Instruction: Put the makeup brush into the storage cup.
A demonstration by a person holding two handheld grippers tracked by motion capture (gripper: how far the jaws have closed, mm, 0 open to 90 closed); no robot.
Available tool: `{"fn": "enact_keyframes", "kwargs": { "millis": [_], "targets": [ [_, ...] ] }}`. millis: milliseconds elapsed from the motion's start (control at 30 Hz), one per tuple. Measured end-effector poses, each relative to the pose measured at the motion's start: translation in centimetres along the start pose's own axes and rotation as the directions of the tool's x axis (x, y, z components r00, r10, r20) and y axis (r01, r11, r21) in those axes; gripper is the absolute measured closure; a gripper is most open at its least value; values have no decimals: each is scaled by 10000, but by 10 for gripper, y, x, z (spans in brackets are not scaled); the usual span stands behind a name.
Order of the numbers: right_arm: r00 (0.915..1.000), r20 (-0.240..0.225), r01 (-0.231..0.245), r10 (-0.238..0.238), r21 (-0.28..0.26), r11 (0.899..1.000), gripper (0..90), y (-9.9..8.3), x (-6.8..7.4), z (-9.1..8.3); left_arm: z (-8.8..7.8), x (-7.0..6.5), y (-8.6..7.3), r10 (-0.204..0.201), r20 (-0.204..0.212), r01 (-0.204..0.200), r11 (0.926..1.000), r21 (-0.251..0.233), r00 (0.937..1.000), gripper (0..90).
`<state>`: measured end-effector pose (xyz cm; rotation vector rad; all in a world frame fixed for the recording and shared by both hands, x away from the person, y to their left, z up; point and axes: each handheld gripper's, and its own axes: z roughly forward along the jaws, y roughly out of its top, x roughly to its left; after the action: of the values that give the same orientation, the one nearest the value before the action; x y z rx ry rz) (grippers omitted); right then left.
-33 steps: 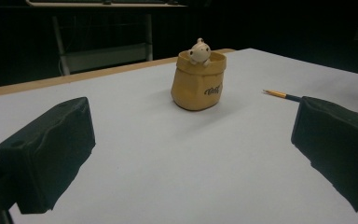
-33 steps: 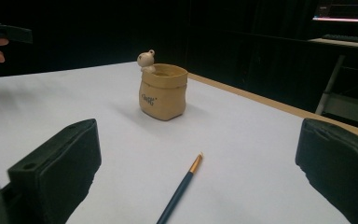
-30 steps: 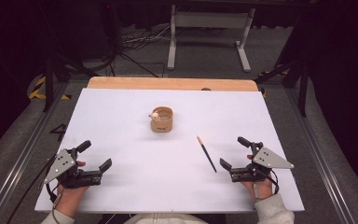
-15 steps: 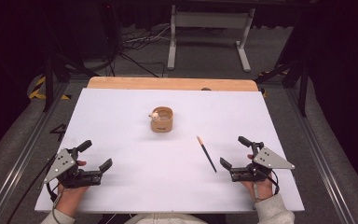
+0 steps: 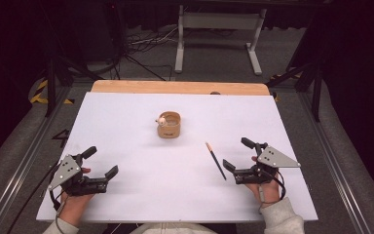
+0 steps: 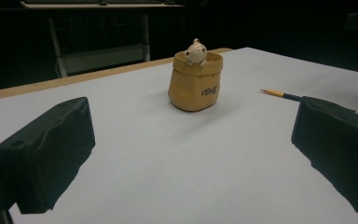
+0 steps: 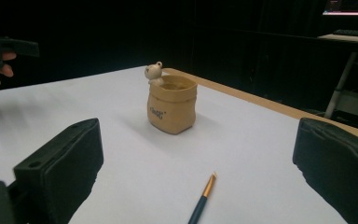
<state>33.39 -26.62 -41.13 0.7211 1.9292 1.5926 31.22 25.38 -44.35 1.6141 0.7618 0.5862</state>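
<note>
No change noted since a second ago — left tool and right tool kept apart, empty, resting on bench. Pencil and pot untouched — work not begun.

We're seeing wide bare table btwn both grippers and the cup at centre. The pencil is lying just beside the right gripper, partly crossing its path fwd. The left gripper is facing open surface, nothing blocking.
</note>
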Motion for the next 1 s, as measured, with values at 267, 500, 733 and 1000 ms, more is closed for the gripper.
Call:
{"fn": "enact_keyframes", "kwargs": {
  "millis": [267, 500, 733, 1000],
  "targets": [
    [9991, -423, -77, 86, 221, 9997, 19, 11, 3, 16, 0, 1, 0, -68, -21, 68, 10000, -18, 10000, 2],
    [9968, -793, -45, 131, 1081, 9941, 49, 20, 3, 26, 1, 0, 0, -36, -56, 36, 10000, 71, 10000, 2],
    [9957, -892, -64, 246, 1990, 9800, 66, 28, 1, 37, 2, 1, -1, -97, -43, 98, 9999, 120, 9999, 1],
    [9965, -745, -59, 373, 3830, 9237, 93, 39, -6, 50, 2, 2, -1, -105, -148, 107, 9998, 181, 9998, 2]
  ]
}}
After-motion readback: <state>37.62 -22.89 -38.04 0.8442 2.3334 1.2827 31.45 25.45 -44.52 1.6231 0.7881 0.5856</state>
